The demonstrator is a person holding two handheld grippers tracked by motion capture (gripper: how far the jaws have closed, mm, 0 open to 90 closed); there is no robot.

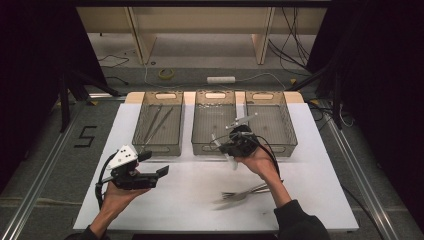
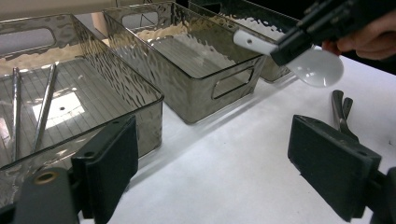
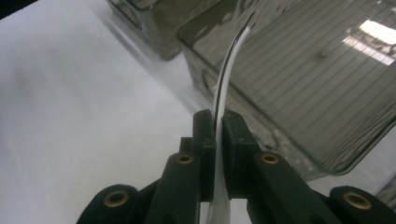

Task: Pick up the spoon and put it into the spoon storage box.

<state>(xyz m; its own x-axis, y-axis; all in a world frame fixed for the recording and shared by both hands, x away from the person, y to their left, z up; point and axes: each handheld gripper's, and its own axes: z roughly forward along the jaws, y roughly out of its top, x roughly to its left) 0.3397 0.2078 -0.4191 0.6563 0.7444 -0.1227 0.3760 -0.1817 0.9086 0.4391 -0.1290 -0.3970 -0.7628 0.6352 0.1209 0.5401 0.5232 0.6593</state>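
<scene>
1. Right claw (image 1: 235,145) is pressed together on the thin handle of a white plastic spoon (image 2: 314,66); in the right gripper view the white strip of the handle (image 3: 219,154) runs up edge-on between the two black jaws, with no gap on either side.
2. From the left gripper view, the spoon's round bowl hangs below and just beyond that claw, and the handle end sticks out on its other side. The spoon is in the air, clear of the white surface (image 1: 200,190).
3. Ahead of the right claw stand three clear smoked-plastic bins in a row. The middle bin (image 1: 214,100) and the right-hand bin (image 1: 272,100) are both close in front of it; the claw hovers at their near walls, roughly between the two, so I cannot tell which one it is aimed at.
4. Left claw (image 1: 150,170) is spread wide with nothing between its jaws, resting low over the surface, well apart from the spoon.
5. Done, as it looks: two long metal sticks (image 1: 159,122), probably chopsticks, already lie in the left-hand bin (image 1: 159,145), and the spoon has been picked up.
6. Left to do, as I judge it: set the spoon into a bin, then sort the metal forks (image 1: 245,194) that lie on the surface behind and below the right claw, near the person's forearm.
</scene>
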